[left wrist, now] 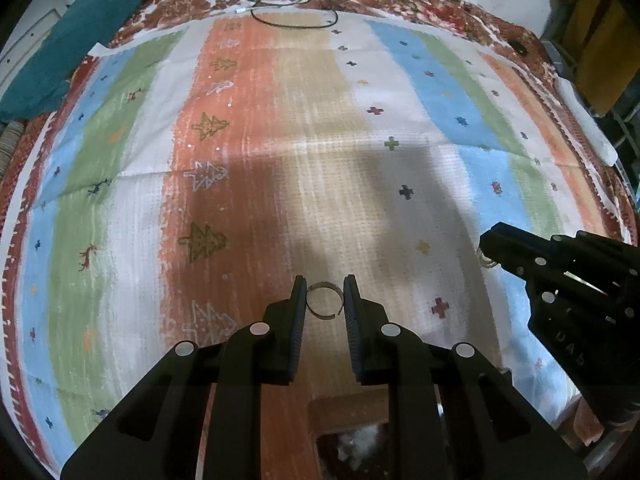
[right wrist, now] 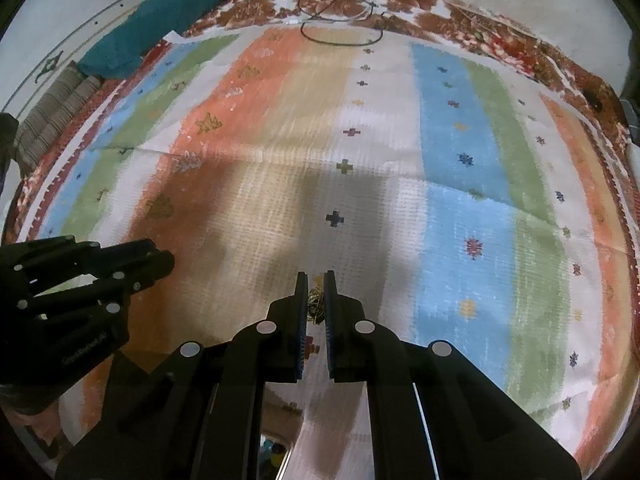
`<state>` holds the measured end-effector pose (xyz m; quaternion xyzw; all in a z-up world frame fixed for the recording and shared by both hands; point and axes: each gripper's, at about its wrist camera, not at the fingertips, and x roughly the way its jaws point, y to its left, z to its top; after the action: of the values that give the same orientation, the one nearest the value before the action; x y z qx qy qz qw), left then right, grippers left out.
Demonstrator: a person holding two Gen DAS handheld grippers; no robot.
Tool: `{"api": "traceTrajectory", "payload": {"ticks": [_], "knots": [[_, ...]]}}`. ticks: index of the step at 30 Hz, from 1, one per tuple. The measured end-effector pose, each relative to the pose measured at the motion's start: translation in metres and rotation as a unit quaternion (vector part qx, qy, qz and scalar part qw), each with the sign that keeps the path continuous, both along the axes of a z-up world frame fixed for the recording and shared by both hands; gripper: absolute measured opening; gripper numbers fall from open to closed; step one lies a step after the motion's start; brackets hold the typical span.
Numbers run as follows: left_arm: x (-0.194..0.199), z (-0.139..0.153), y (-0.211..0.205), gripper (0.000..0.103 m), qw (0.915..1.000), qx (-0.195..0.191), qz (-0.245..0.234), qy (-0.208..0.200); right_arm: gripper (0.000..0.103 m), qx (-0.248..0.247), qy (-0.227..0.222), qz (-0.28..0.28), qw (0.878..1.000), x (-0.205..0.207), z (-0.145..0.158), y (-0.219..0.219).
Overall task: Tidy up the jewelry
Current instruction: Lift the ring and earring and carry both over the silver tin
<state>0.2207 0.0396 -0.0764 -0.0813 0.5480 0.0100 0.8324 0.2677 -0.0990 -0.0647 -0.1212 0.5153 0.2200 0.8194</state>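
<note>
A thin open metal ring (left wrist: 325,299) sits between the fingertips of my left gripper (left wrist: 324,294), which is shut on it just above the striped cloth (left wrist: 320,160). My right gripper (right wrist: 316,292) is shut on a small dark and gold ornate ring (right wrist: 315,299). The right gripper also shows in the left wrist view (left wrist: 486,248) at the right, with a bit of the ornate ring (left wrist: 485,260) at its tip. The left gripper shows in the right wrist view (right wrist: 160,260) at the left. A brown box (left wrist: 352,420) with white padding lies below the left gripper.
A black cable (left wrist: 292,8) loops at the far edge of the cloth. A teal cushion (left wrist: 76,40) lies at the far left. Yellow items (left wrist: 592,32) stand at the far right. A colourful object (right wrist: 274,454) shows under the right gripper.
</note>
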Motion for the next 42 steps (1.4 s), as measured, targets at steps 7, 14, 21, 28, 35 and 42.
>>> {"api": "traceTrajectory", "payload": {"ticks": [7, 14, 21, 28, 35, 42], "knots": [[-0.015, 0.018, -0.005, 0.018, 0.9998, 0.005, -0.005, -0.019, 0.009, 0.007, -0.011, 0.002, 1.0, -0.014, 0.012, -0.006], [-0.029, 0.03, -0.008, 0.018, 0.9994, 0.001, -0.004, -0.035, 0.009, 0.019, -0.012, 0.003, 1.0, -0.026, 0.018, -0.01], [-0.041, 0.039, -0.013, 0.018, 0.999, 0.004, -0.008, -0.045, 0.009, 0.024, -0.015, 0.003, 1.0, -0.036, 0.021, -0.012], [-0.053, 0.042, -0.02, 0.018, 0.9986, 0.005, -0.014, -0.051, 0.009, 0.032, -0.018, 0.003, 0.999, -0.046, 0.026, -0.017], [-0.065, 0.045, -0.025, 0.018, 0.9982, 0.006, -0.017, -0.057, 0.009, 0.037, -0.02, 0.009, 0.999, -0.056, 0.03, -0.019], [-0.078, 0.052, -0.029, 0.018, 0.9975, 0.006, -0.02, -0.067, 0.009, 0.041, -0.031, 0.017, 0.999, -0.069, 0.037, -0.02]]}}
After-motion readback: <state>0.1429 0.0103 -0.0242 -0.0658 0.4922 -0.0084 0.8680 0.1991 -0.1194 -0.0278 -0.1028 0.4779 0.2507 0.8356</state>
